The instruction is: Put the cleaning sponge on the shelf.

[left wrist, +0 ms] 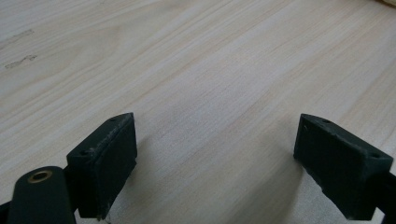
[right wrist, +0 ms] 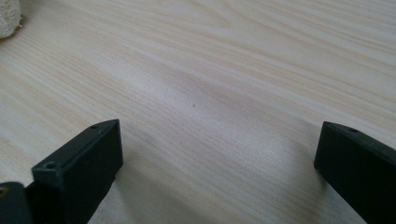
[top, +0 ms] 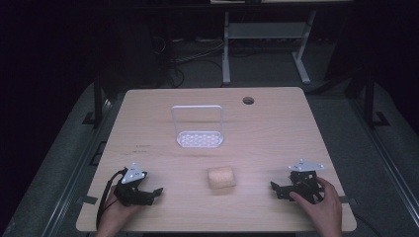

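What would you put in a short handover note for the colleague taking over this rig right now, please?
Left claw: open, empty, resting low at the table's near left.
Right claw: open, empty, near right.
Tan sponge-like block: on the table between the claws, untouched.
White rack: upright beyond the block, nothing in it.
Done: nothing visibly.
Left: probably grasp the block and move it to the rack.

a: the pale, rough-textured beige lump (right wrist: 8,19) is cut off at the right gripper view's top-left corner.
b: and in the left gripper view just a cream sliver (left wrist: 388,2) at the top-right edge, too little to tell.
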Motion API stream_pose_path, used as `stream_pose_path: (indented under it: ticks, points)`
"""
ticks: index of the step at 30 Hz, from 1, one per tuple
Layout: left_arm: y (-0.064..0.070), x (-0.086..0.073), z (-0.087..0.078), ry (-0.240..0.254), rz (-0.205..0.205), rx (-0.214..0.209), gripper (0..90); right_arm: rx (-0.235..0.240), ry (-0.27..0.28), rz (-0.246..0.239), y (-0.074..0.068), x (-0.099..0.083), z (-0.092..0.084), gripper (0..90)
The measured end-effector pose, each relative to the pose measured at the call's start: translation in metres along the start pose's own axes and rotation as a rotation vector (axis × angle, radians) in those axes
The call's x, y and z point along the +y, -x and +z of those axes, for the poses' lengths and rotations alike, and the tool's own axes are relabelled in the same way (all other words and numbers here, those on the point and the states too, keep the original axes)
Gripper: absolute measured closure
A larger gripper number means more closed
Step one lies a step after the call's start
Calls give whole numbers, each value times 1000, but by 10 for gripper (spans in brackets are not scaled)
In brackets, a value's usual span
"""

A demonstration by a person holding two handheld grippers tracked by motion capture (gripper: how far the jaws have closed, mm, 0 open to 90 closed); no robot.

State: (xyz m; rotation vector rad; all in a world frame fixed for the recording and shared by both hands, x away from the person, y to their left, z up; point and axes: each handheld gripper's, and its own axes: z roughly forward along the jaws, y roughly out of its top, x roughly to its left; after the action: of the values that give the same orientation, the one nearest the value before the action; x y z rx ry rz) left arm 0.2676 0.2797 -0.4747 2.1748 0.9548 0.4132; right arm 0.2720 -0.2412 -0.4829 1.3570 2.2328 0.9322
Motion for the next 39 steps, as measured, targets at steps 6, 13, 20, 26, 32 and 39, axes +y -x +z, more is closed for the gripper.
stream_pose_path:
  ticks: [6, 13, 20, 26, 32, 39]
  points:
    - [-2, 0, -1, 0, -7, -15, 129, 1, 0, 0, 0, 0, 0, 9]
    - [-1, 4, -2, -4, -18, -32, 136, 2, 0, 0, 0, 0, 0, 9]
    - [0, 10, -5, 8, -10, -52, 136, 3, -2, -2, 0, 1, 1, 9]
    - [4, 17, -3, 9, 1, -69, 136, 5, -2, -1, 0, 1, 1, 9]
    - [9, 25, -2, 24, 16, -92, 136, 5, -3, 1, 0, 1, 1, 9]
    - [15, 35, -1, 36, 36, -114, 137, 7, 1, -4, 1, 1, 1, 9]
